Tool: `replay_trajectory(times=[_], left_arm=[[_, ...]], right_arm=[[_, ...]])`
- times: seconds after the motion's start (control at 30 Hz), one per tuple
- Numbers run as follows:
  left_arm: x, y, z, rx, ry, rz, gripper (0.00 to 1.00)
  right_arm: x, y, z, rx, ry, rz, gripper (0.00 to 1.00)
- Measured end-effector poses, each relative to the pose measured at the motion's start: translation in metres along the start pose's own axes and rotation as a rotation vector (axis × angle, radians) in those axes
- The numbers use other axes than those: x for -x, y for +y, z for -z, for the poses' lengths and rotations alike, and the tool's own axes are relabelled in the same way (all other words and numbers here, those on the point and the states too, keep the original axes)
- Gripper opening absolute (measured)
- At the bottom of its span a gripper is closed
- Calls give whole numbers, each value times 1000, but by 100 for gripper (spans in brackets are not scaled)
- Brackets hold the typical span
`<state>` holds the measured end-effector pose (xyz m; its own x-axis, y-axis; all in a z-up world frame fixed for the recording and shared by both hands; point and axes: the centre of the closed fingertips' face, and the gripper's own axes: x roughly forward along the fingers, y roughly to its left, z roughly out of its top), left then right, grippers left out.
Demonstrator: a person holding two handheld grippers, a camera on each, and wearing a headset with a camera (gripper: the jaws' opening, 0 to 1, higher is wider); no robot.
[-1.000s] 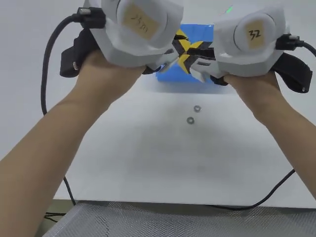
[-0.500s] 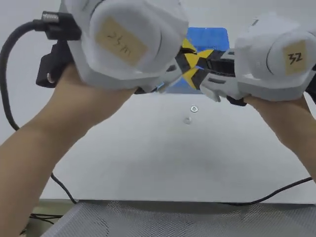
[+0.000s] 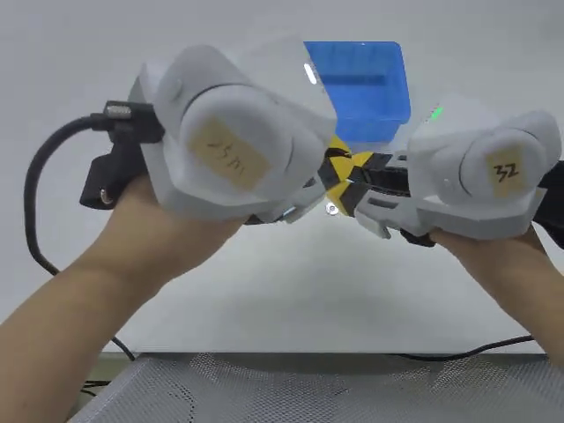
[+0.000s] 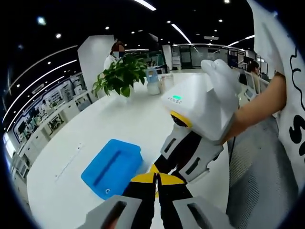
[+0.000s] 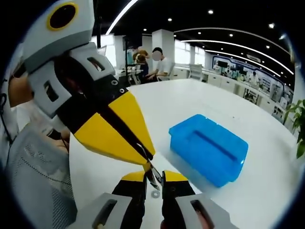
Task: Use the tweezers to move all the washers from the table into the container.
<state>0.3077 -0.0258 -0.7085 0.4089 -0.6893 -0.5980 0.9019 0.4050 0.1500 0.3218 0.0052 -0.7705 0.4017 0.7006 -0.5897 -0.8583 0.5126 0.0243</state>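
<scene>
**Status.** The left hand-held gripper (image 4: 156, 179) and the right hand-held gripper (image 5: 153, 179) meet tip to tip above the white desk (image 3: 291, 291), just in front of the translucent blue rectangular plastic container (image 5: 202, 164).

**Gripper state.** The left jaws are closed to a thin slit on the slim metal tweezers (image 5: 151, 168), which run out past the yellow jaw tips. The right jaws are set narrow, and the free end of the tweezers lies between them. They appear to bear on it, though contact is not clearly visible.

**Workpiece.** One small silver ring-shaped washer (image 5: 155, 194) lies flat on the desk directly below the tweezer tips. It is not yet gripped and sits apart from the container.

**Progress.** At least this washer remains to be transferred. Whether any washer already lies in the container cannot be told. The step in hand is judged to be the pick-up: lower the tips over the washer and pinch.
</scene>
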Motion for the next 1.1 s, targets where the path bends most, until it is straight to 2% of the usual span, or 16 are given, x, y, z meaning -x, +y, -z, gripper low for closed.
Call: replay_trajectory(times=[0.17,0.3,0.47,0.53,0.6,0.93,1.1], left_arm=[[-4,-1,5,9,20,14,0],[-5,-2,9,17,28,20,0],[-3,-1,9,40,16,23,0],[-3,-1,8,45,18,28,0],[-3,0,9,46,17,31,0],[-5,-4,6,36,25,56,0],[0,-2,-1,30,8,46,0]], right_arm=[[-4,2,5,-34,12,-22,9],[-5,4,7,-26,23,-23,8],[-6,4,8,-43,20,-30,9],[-6,4,9,-33,27,-32,8],[-5,5,9,18,35,-34,7],[-4,5,11,64,49,-3,4],[0,3,2,67,35,5,4]])
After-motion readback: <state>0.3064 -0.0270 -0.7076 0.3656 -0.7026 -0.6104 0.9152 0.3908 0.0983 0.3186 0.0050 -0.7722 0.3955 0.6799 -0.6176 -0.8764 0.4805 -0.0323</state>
